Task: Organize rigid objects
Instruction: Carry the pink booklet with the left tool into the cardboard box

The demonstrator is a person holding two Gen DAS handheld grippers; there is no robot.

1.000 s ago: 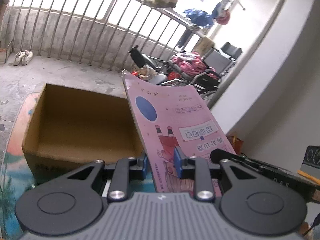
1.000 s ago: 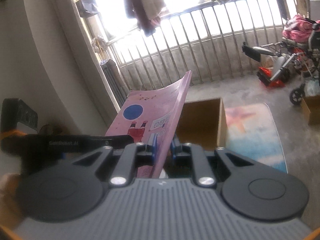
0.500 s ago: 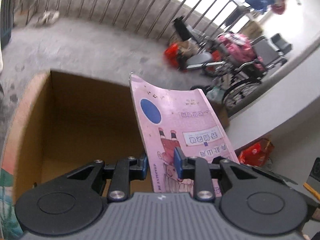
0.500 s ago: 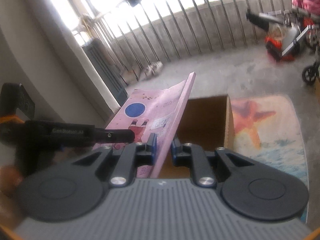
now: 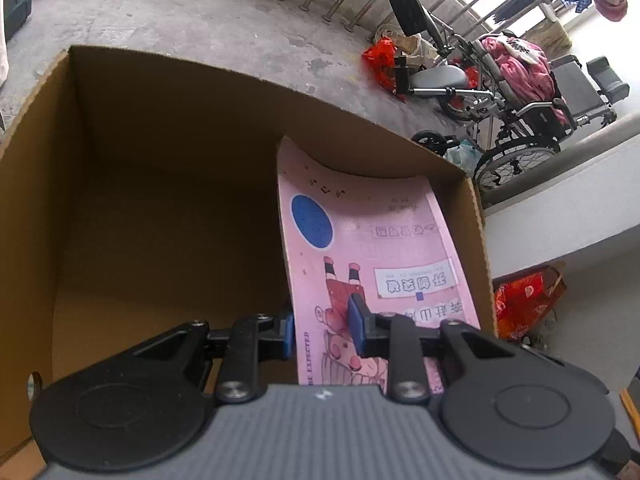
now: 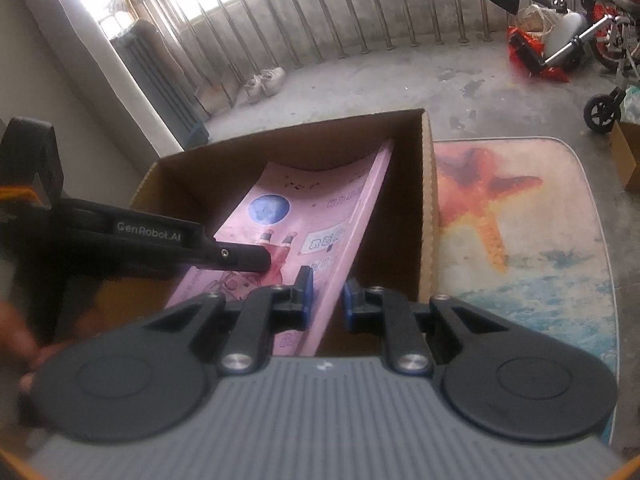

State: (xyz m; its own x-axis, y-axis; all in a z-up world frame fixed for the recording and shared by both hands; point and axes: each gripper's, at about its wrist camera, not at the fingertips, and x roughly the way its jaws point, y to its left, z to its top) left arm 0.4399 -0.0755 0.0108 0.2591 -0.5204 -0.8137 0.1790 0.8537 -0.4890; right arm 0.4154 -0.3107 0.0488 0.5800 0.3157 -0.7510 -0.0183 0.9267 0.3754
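The floor (image 5: pixel 248 28) is bare grey concrete, bounded at the far side by a railing (image 6: pixel 360 12) of metal bars. On it lies a mat (image 6: pixel 520 216) printed with an orange starfish above blue water. A wheelchair (image 5: pixel 532 92) heaped with pink cloth stands near the railing, with a red bag (image 5: pixel 380 60) on the floor just beside it. A pair of pale shoes (image 6: pixel 266 80) sits at the foot of the bars.

The box (image 5: pixel 132 208), open-topped brown cardboard, stands with one side against the mat's edge. Nothing but bare cardboard shows inside it apart from the book.

The book (image 5: pixel 360 240) is a thin pink paperback with a blue disc and a cartoon figure on its cover. It slants down into the box near the wall on the mat's side, its far end lowest and bowing slightly, its near end up at the box's rim. In the right wrist view its spine edge (image 6: pixel 360 216) faces the box wall next to the mat.

The left claw (image 5: pixel 322 330) is clenched on the book's near end, one blue pad on the cover and the other behind the left-hand edge. In the right wrist view it comes in from the left, its black finger lying on the cover.

The right claw (image 6: pixel 326 298) is clamped on the same near end at the spine side, blue pads pressing both faces.

A blurred hand (image 6: pixel 16 344) shows at the lower left of the right wrist view.
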